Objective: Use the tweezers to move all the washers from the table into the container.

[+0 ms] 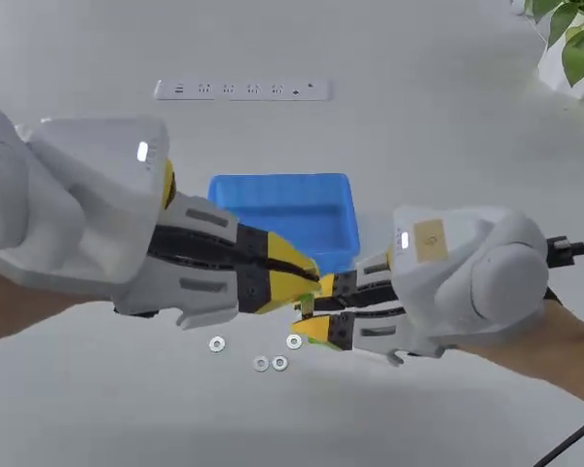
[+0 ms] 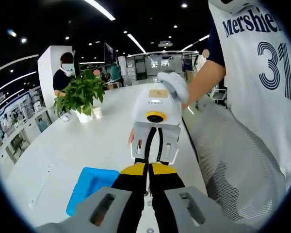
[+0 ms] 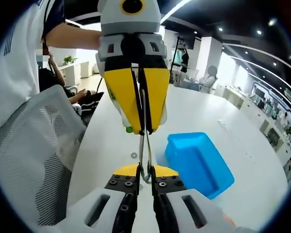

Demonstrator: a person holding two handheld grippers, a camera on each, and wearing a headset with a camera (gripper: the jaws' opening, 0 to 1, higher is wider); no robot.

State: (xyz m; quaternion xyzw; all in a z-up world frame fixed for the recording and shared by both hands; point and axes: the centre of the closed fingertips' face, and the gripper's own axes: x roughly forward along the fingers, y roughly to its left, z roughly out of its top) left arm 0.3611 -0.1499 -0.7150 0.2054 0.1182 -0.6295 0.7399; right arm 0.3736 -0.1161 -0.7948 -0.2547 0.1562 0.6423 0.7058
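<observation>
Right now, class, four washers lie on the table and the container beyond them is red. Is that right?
No: the container is blue, not red, as the head view shows. Four washers do lie on the table before it.

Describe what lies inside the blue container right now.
The part of the blue container's floor that shows is bare; nothing lies on it. The left hand-held gripper covers its near left corner, so what may lie there cannot be seen.
</observation>
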